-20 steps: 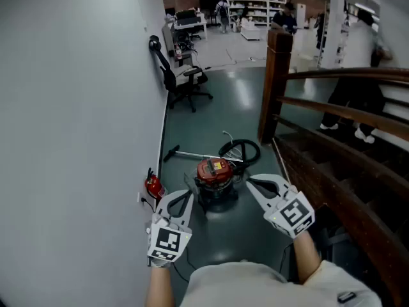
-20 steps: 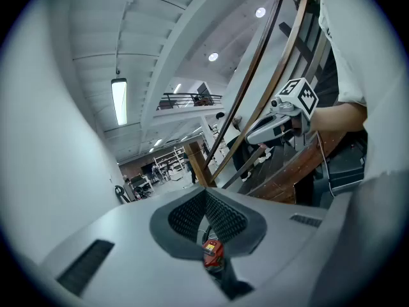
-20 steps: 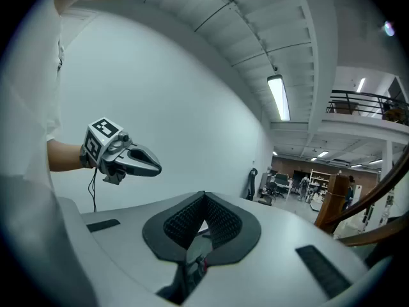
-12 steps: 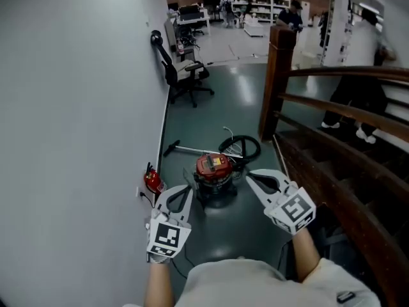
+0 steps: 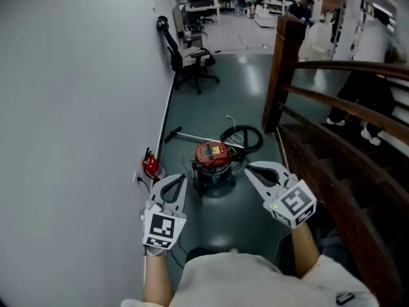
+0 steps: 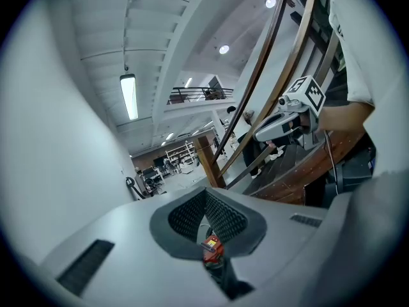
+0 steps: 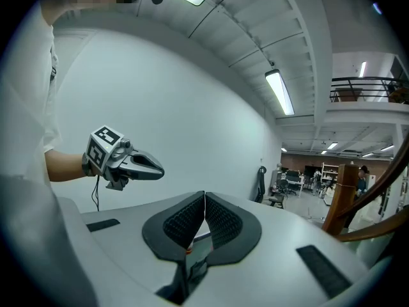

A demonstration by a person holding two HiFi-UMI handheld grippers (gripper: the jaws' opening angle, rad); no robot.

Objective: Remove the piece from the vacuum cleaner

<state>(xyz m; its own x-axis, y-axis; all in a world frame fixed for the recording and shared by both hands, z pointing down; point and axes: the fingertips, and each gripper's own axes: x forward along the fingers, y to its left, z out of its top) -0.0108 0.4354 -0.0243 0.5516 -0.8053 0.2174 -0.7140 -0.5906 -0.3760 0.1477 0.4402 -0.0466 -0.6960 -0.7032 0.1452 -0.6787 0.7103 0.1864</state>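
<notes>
A pale grey wall (image 5: 77, 107) fills the left side. A dark green floor (image 5: 223, 82) runs away from it toward a far room with shelving. A dark wooden staircase (image 5: 332, 171) takes up the right, and its newel post (image 5: 280, 75) stands upright at the far end of the handrails. A black office chair (image 5: 192, 62) sits on the floor far off, close to the wall.

The vacuum cleaner (image 5: 213, 162), a canister with a red top on a dark body, stands on the floor in the middle, between the wall and the stairs. Its black hose (image 5: 258, 137) lies coiled just beyond it to the right. A metal tube (image 5: 195, 137) lies flat on the floor behind it, running to the left. A small red object (image 5: 151, 167) rests against the foot of the wall, left of the vacuum; what it is cannot be made out.

The left tongs (image 5: 183, 178) hang in the air on the near left of the vacuum, shut tight with nothing between the ribbed pads. The right tongs (image 5: 247, 166) hang on the near right, pressed together too and empty. Neither touches the vacuum.
</notes>
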